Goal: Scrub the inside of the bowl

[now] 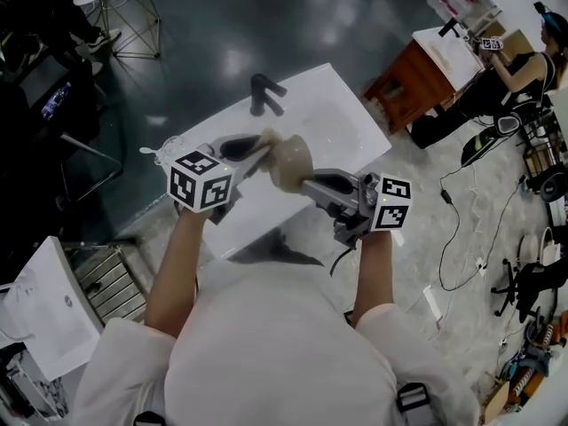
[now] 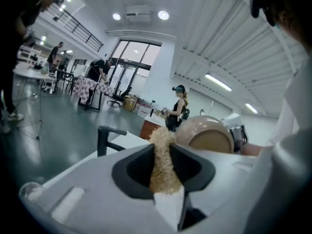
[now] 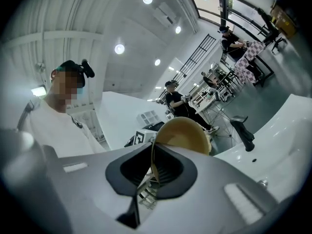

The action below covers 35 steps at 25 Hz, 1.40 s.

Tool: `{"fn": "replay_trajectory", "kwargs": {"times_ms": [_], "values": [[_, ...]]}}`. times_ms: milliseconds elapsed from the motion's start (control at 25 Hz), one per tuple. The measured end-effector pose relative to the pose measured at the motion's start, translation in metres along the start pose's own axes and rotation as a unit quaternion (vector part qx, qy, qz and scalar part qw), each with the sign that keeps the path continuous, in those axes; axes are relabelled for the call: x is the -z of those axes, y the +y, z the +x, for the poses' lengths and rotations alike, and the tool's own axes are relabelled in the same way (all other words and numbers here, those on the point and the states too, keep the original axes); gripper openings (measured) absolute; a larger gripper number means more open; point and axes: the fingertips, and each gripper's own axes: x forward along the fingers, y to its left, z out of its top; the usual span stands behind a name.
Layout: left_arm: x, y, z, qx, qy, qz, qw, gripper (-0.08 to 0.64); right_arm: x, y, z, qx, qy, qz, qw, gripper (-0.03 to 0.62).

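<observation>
- Bowl (image 1: 289, 161): tan, held in the air above the white sink (image 1: 342, 118), just off the centre of the head view and tipped onto its side. It sits between the two grippers.
- Right gripper (image 1: 311, 183): it reaches the bowl from 4 o'clock. In the right gripper view the right gripper (image 3: 153, 152) has its jaws nearly together, clamped on the thin rim of the bowl (image 3: 184, 133). The rest of the bowl rises toward 1 o'clock from the jaws.
- Left gripper (image 1: 257, 145): it comes in from 9 o'clock of the bowl. In the left gripper view the left gripper (image 2: 164, 152) has its jaws partly closed and pinching a tan fibrous scrub pad (image 2: 163, 167), which stands upright between them.
- Scrub pad and bowl: the pad's top edge lies just beside the bowl (image 2: 208, 136), at its 9 o'clock. That view shows the bowl's rounded outer wall and flat base ring. Whether the pad touches the bowl cannot be told.
- Bowl contents: no view shows clearly whether anything lies inside.
- Sink surroundings: a black faucet (image 1: 263, 93) stands on the sink deck at 12 o'clock of the bowl. A wooden table (image 1: 410, 82) stands well apart at 2 o'clock, with a seated person (image 1: 524, 67) beyond it.
</observation>
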Motion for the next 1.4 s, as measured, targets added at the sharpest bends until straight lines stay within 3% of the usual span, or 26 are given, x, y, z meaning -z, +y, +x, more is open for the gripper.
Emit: {"fn": "replay_trajectory", "kwargs": {"times_ms": [280, 400, 600, 960, 1080, 1400], "values": [[0.013, 0.004, -0.017, 0.022, -0.036, -0.086, 0.9954, 0.101, -0.031, -0.004, 0.008, -0.013, -0.073, 0.013, 0.997, 0.019], [0.015, -0.003, -0.021, 0.031, -0.044, -0.099, 0.9936, 0.101, -0.044, -0.013, 0.011, 0.013, -0.09, 0.007, 0.996, 0.018], [0.014, -0.017, -0.024, 0.044, -0.052, -0.098, 0.9928, 0.101, -0.049, -0.03, 0.022, 0.071, -0.076, -0.024, 0.994, 0.018], [-0.013, -0.035, -0.037, 0.049, -0.078, -0.066, 0.9936, 0.1, -0.04, -0.049, 0.017, 0.132, -0.057, -0.022, 0.989, 0.018], [-0.029, -0.039, -0.04, 0.055, -0.095, -0.055, 0.9925, 0.1, -0.025, -0.057, 0.019, 0.153, -0.018, -0.031, 0.988, 0.018], [-0.06, -0.043, -0.03, 0.007, -0.07, 0.064, 0.9955, 0.1, 0.009, -0.043, 0.026, 0.12, 0.079, -0.075, 0.987, 0.018]]}}
